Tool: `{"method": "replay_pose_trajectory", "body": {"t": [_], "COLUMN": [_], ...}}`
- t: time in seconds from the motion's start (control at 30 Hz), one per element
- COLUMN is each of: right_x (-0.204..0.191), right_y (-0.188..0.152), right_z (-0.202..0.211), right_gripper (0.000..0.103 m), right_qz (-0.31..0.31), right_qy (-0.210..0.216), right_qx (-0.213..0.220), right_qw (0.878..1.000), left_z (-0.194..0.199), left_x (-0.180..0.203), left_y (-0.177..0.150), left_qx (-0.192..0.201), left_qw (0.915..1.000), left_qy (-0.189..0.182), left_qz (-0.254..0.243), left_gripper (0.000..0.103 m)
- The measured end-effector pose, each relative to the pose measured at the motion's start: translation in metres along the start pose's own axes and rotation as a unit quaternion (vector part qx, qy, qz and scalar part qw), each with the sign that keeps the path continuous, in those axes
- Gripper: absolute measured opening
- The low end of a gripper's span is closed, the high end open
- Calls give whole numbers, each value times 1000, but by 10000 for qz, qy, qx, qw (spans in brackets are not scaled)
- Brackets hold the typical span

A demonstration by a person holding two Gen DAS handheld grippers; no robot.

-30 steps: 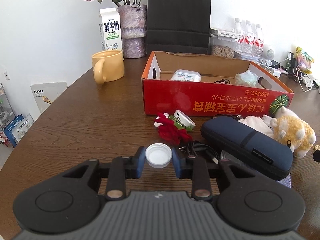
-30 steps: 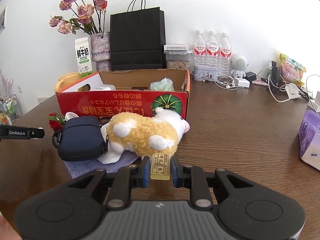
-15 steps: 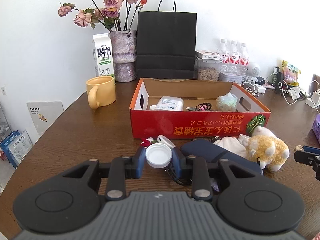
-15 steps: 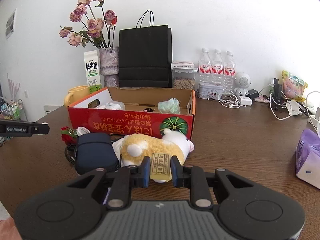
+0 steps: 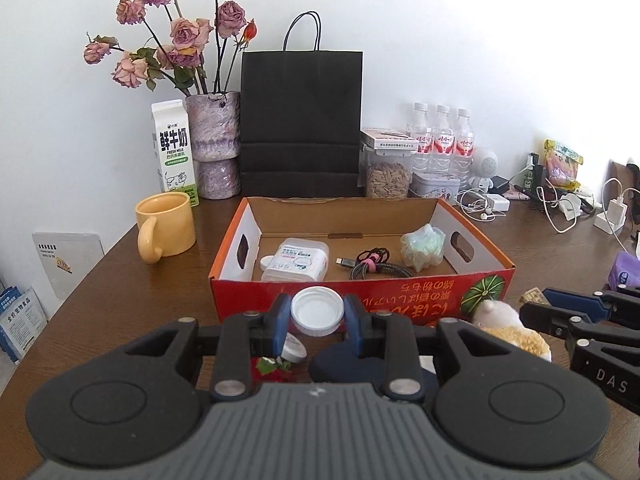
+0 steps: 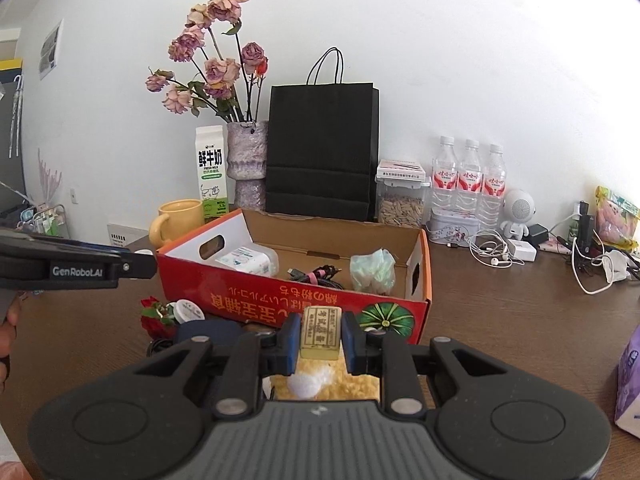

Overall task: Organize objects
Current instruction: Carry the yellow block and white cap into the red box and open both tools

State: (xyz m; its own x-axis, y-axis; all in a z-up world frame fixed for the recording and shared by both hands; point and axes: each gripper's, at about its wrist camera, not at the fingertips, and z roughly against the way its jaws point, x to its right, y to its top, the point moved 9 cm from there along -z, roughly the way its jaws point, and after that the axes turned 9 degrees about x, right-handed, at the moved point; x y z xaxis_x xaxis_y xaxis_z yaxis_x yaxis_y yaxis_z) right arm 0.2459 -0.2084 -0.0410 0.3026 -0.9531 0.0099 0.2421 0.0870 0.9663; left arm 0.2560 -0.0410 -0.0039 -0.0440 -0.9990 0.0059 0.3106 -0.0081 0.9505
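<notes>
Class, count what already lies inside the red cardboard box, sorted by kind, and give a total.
White plastic wipes container: 1
Bundled cable with pink tie: 1
Pale green crumpled ball: 1
Total in the red box: 3

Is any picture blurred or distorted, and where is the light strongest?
Left wrist view: sharp, edges bent by the fisheye, white wall very bright. Right wrist view: sharp too, dark corners, the wall's top right washed out, the red box evenly lit.

Home desk, vase of dried roses (image 5: pixel 212 148), milk carton (image 5: pixel 173 152), chargers (image 5: pixel 612 216)
</notes>
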Motion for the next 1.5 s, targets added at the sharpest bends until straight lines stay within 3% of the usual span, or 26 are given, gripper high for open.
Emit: {"method": "replay_pose_trajectory", "body": {"t": [0.63, 1.0, 1.27, 1.3, 1.33, 1.37, 1.4, 1.43, 1.47, 1.5], "right_x": [14, 26, 33, 34, 34, 34, 34, 34, 34, 34], "right_y": [39, 37, 26, 25, 25, 25, 25, 25, 25, 26], "right_z": [-96, -162, -182, -182, -182, -181, -181, -180, -180, -179], "right_gripper": [20, 20, 21, 21, 21, 29, 38, 67, 96, 103], "right_qz": [72, 137, 109, 109, 117, 144, 167, 188, 205, 250], "right_qy": [249, 373, 345, 333, 318, 282, 252, 216, 173, 113], "right_qx": [198, -73, -299, -325, -340, -334, -344, -350, -330, -284], "right_qw": [9995, 9992, 9989, 9989, 9988, 9989, 9989, 9990, 9991, 9992], "left_z": [-91, -163, -179, -179, -179, -178, -177, -176, -175, -174], "left_x": [18, 23, 17, 16, 15, 15, 13, 12, 10, 10], "left_y": [32, 38, 31, 31, 31, 32, 32, 34, 36, 37], "left_qx": [99, 12, -169, -164, -168, -177, -159, -96, -22, -25], "left_qw": [9997, 9996, 9994, 9994, 9994, 9994, 9994, 9995, 9996, 9997], "left_qy": [-192, -227, -222, -194, -183, -164, -129, -63, 30, 67], "left_qz": [72, 181, 194, 214, 229, 245, 269, 286, 273, 254], "left_gripper": [30, 30, 30, 31, 43, 67, 83, 103, 103, 103]}}
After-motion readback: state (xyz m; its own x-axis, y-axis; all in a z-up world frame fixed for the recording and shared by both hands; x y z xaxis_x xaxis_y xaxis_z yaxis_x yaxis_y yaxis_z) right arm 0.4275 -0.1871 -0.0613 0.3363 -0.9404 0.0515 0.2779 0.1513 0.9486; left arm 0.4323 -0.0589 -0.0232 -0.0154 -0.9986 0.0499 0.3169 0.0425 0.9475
